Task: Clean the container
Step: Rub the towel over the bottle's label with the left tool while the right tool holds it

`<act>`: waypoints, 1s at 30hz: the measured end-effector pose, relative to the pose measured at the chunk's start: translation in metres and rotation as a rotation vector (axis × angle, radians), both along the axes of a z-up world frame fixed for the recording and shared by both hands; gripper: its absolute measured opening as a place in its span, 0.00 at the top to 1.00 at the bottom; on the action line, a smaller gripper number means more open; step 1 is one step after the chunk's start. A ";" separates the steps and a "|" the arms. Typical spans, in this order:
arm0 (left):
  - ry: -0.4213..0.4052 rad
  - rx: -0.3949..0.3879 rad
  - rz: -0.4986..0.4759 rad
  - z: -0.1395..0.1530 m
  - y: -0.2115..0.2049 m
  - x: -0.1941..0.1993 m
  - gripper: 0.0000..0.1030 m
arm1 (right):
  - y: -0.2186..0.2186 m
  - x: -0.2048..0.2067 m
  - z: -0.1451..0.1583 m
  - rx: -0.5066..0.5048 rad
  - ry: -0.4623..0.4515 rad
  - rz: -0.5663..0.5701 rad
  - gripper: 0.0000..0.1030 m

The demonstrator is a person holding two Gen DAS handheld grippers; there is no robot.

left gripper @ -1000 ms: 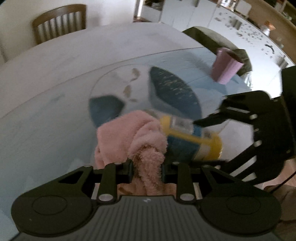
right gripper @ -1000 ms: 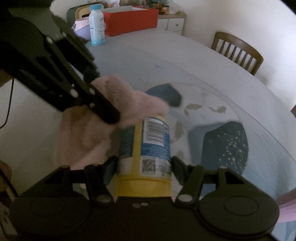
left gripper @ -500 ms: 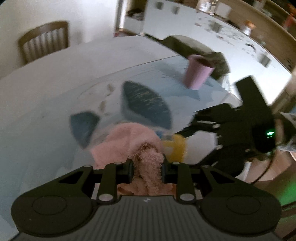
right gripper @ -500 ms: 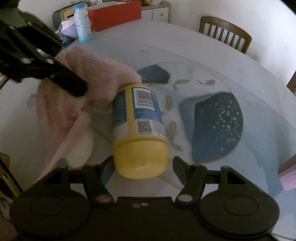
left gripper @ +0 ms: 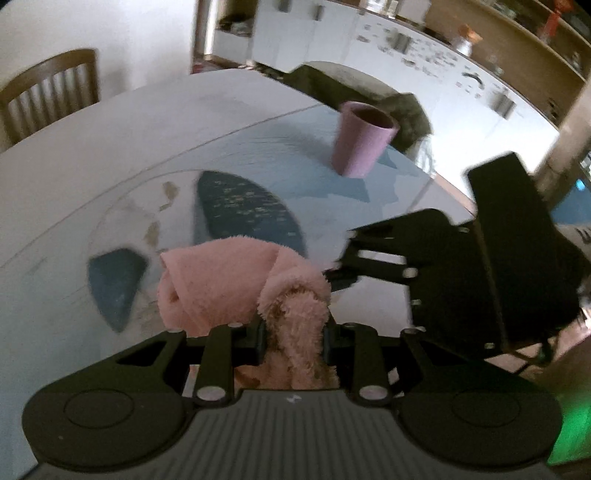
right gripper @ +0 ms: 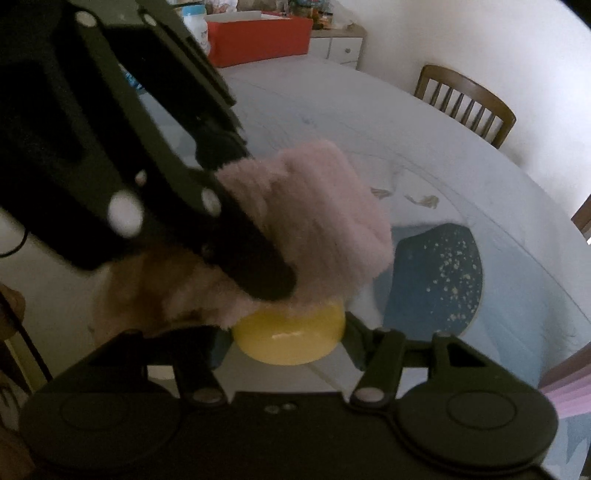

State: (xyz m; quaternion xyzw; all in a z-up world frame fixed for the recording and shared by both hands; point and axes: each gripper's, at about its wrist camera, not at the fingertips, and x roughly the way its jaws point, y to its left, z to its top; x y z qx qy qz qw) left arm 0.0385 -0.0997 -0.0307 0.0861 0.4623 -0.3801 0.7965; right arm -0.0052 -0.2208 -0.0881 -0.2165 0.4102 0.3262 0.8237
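Note:
My left gripper (left gripper: 293, 332) is shut on a pink fluffy cloth (left gripper: 229, 280), which bunches ahead of its fingers. In the right wrist view the same cloth (right gripper: 317, 221) drapes over a yellow container (right gripper: 291, 339), hiding all but its yellow end. My right gripper (right gripper: 284, 343) is shut on that container, with the left gripper's black body (right gripper: 122, 155) pressing the cloth down from the upper left. In the left wrist view the right gripper (left gripper: 461, 273) shows as a black frame at the right, and the container is hidden behind the cloth.
A pink cup (left gripper: 362, 142) stands on the table (left gripper: 110, 140) beyond the cloth. A blue patterned mat (right gripper: 436, 277) covers the tabletop under both grippers. Wooden chairs (right gripper: 465, 99) stand at the far edge. A red box (right gripper: 258, 35) and a white bottle (right gripper: 195, 18) sit far back.
The left gripper has swept the cloth over the container, which now shows only its yellow end; its label was visible before. Both grippers shifted while keeping their holds.

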 end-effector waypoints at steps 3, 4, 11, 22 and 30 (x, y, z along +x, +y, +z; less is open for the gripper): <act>0.015 0.011 0.070 -0.005 0.015 0.009 0.74 | -0.001 0.001 0.003 0.007 -0.011 -0.009 0.42; 0.014 0.024 0.087 -0.008 0.019 0.010 0.74 | -0.001 0.002 0.005 0.012 -0.014 -0.011 0.42; 0.014 0.049 0.181 -0.011 0.048 0.016 0.74 | -0.001 0.005 0.018 0.033 -0.031 -0.009 0.42; -0.028 -0.108 0.117 0.029 0.037 0.008 0.74 | 0.009 -0.003 0.038 0.020 -0.076 0.075 0.42; 0.029 -0.043 0.179 -0.003 0.041 0.028 0.74 | 0.010 -0.006 0.035 0.006 -0.084 0.094 0.42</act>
